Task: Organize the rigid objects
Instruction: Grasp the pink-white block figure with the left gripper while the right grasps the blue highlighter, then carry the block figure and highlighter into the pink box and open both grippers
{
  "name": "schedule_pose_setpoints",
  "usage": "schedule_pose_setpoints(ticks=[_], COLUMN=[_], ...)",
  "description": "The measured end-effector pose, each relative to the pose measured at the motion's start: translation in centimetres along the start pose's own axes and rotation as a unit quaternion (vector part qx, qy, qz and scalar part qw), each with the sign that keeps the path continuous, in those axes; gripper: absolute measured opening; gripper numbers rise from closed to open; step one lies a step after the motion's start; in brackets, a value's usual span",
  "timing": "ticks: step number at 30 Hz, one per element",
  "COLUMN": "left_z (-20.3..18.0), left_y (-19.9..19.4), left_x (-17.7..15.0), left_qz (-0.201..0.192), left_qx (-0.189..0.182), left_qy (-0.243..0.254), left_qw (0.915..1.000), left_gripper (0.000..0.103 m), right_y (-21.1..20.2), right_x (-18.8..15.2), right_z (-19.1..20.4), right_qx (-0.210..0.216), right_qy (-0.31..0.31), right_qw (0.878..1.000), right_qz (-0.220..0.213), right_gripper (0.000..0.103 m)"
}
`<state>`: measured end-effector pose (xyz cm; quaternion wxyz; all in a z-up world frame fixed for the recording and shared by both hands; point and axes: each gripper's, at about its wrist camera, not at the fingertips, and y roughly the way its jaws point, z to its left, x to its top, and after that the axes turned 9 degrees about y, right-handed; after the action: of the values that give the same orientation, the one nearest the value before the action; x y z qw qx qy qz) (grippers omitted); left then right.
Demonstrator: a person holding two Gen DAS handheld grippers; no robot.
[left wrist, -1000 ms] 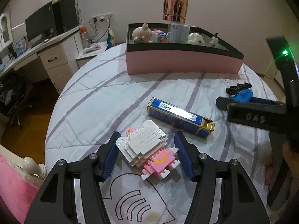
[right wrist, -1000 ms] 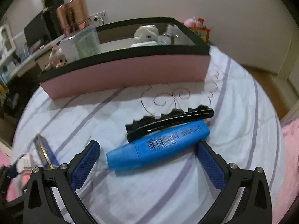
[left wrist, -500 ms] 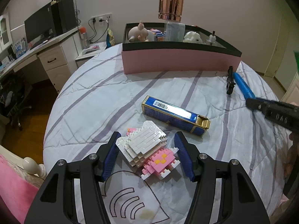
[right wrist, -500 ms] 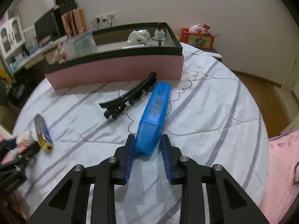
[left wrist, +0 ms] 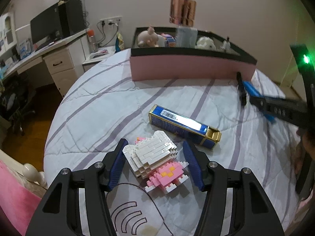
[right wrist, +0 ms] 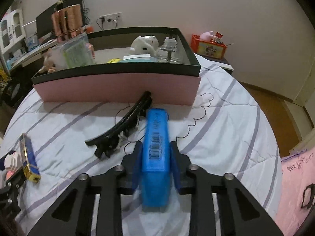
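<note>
The right gripper (right wrist: 155,161) has just squeezed shut on the blue marker (right wrist: 156,137); the left gripper (left wrist: 153,161) sits half open around the brick toy (left wrist: 155,161), maybe touching one side; the pink box (right wrist: 118,87) already holds some toys; the black hair clip (right wrist: 122,126) and blue carton (left wrist: 183,124) are still on the bed (left wrist: 98,106).

The bed (left wrist: 102,106) wears a soft, matt quilted cloth with stitched seams, and the blue tube (right wrist: 156,137) looks like smooth, glossy plastic. The block figure (left wrist: 155,161) near the bed's near edge is shiny studded plastic; beside it the blue carton (left wrist: 183,125) gleams like foil-edged card, while the hair clip (right wrist: 122,129) is glossy black plastic.
</note>
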<state>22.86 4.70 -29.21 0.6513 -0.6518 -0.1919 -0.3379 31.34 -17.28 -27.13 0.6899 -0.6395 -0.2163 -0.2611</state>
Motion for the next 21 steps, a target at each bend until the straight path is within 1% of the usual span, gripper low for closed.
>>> schedule_pose_setpoints(ticks=[4,6,7,8,10,13,17,18,20,21], left_z=[-0.1,-0.4,-0.7,-1.0,-1.6,-2.7,-4.2,-4.5,-5.0,-5.3], left_y=[-1.1,-1.9,-2.2,-2.7,-3.5,-4.7,-6.7,-7.2,-8.3,-8.7], left_x=[0.1,0.5,0.7,1.0,1.5,2.8,4.8,5.2,6.0,6.3], left_qz=[-0.013,-0.023,-0.024,-0.033,-0.039,-0.058,-0.091,-0.097,-0.114,-0.121], left_qx=[-0.005,-0.003,-0.006,-0.002,-0.001,-0.002,0.012,0.013,0.019,0.026], left_qy=[-0.004,-0.006,-0.002,0.000,0.006,0.012,0.020,0.023,0.026,0.030], left_qw=[0.9999,0.9997,0.9997,0.9995,0.9992,0.9982,0.9956,0.9949,0.9929,0.9918], left_gripper=[0.059,0.059,0.059,0.059,0.059,0.059,0.059,0.059,0.059,0.059], right_y=[-1.6,-2.6,-2.9,-3.4,-4.6,-6.9,-9.6,-10.3,-11.5,-12.4], right_x=[-1.0,-1.6,-1.8,-2.0,-2.3,-2.6,-2.8,-2.7,-2.7,-2.6], right_z=[-1.2,-1.7,-1.7,-1.7,-1.6,-0.5,0.6,0.7,1.0,0.9], right_qx=[0.035,0.056,0.060,0.063,0.076,0.092,0.113,0.120,0.124,0.133], right_qy=[0.024,0.037,0.040,0.041,0.044,0.034,0.020,0.021,0.016,0.019], right_qw=[0.999,0.998,0.997,0.997,0.996,0.993,0.989,0.987,0.986,0.983], right_qz=[-0.005,-0.015,-0.018,-0.022,-0.036,-0.063,-0.090,-0.103,-0.114,-0.127], right_gripper=[0.027,0.027,0.027,0.027,0.027,0.027,0.027,0.027,0.027,0.027])
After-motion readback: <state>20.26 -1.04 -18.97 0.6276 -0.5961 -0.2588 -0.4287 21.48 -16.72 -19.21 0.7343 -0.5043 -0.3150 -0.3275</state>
